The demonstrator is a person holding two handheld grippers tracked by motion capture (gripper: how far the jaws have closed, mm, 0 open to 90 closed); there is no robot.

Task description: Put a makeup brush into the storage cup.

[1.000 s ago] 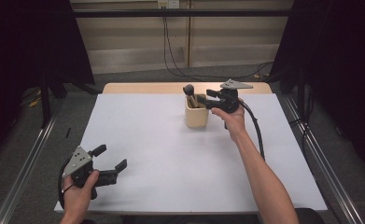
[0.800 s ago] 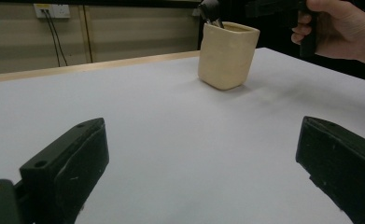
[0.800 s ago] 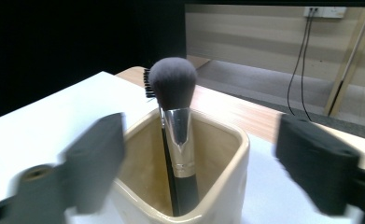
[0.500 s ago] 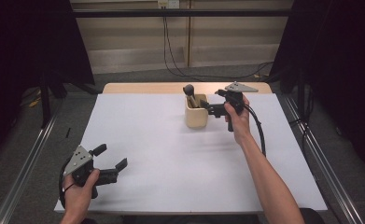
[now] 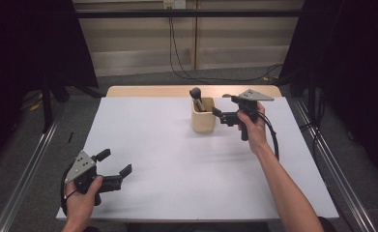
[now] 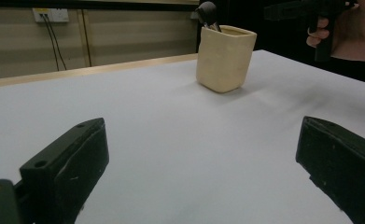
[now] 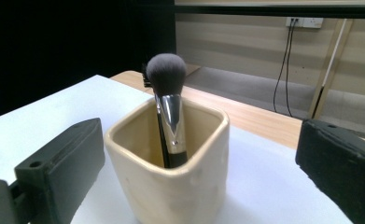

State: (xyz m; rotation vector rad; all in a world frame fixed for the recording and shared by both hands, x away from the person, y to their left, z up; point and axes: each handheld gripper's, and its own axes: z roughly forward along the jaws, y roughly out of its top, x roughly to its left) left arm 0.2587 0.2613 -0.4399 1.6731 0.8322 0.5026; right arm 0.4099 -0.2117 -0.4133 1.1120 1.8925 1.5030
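Observation:
A cream square cup (image 5: 202,116) (image 6: 224,58) (image 7: 171,186) stands near the far middle of the white table (image 5: 177,159). A makeup brush (image 5: 196,96) (image 7: 167,98) with a dark fluffy head stands upright in it; a second dark bristle edge peeks behind it. My right gripper (image 5: 221,110) (image 7: 199,172) is held just right of the cup, open, jaws pointing at it with nothing between them. My left gripper (image 5: 114,163) (image 6: 203,168) rests open near the table's front left corner, far from the cup.
A strip of bare wood (image 5: 143,91) shows at the table's far edge. Metal rails (image 5: 27,169) run along both sides on the floor. Cables (image 5: 177,48) hang down the back wall. Wide bare table lies between the two grippers.
My right gripper has drawn back a little to the right, away from the cup, and lowered slightly. The left gripper has not moved.

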